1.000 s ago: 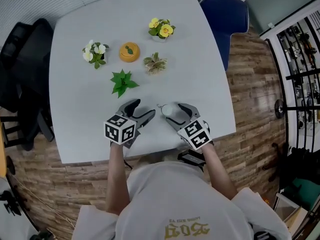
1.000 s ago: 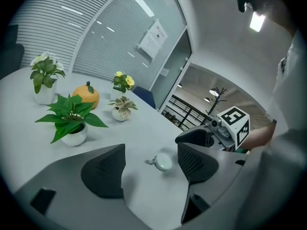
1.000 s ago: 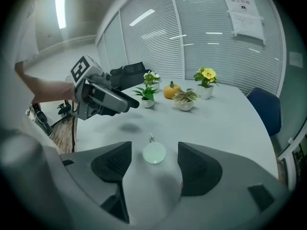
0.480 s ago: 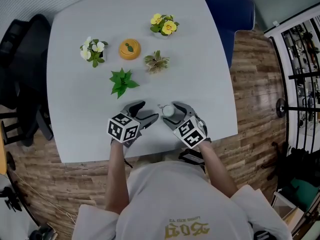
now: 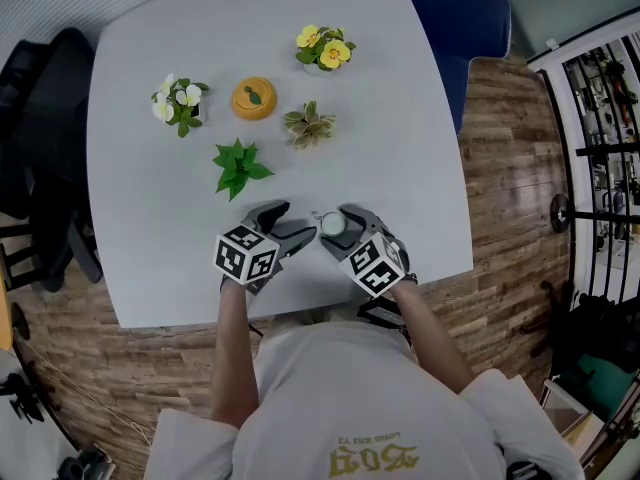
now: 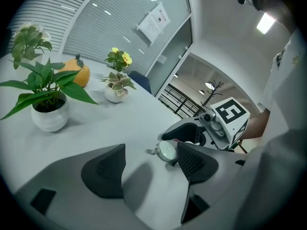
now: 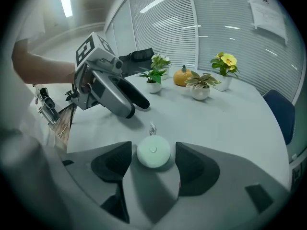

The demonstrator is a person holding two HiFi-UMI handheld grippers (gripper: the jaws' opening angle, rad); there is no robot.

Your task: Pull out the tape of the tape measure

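Tape measure (image 7: 153, 151): small round pale-green case, flat on the surface (image 5: 400, 148) at the near edge, well apart from the potted plants (image 5: 238, 166) on the far side.

Right gripper (image 7: 153, 155): released, jaws straddling the case with a thin gap either side, not yet clamped by the look of it.

Left gripper (image 6: 151, 155): released, nothing between the jaws, just left of the case and aimed at it.

Step in hand, as judged: pin the case, then go for the tab.
- Close right on the round sides first, centred, so the case can't roll out or spin.
- Keep the case pressed flat on the surface while pulling.
- Bring left in low, pinch the pull tab (image 7: 152, 128) only, not the case rim.
- Pull straight along the tab's line, steady, no twist.

Orientation: disc, so no real long axis; flat face up. Tab and small ring out of the far-left side, towards the left gripper. Pull line therefore left and slightly far.
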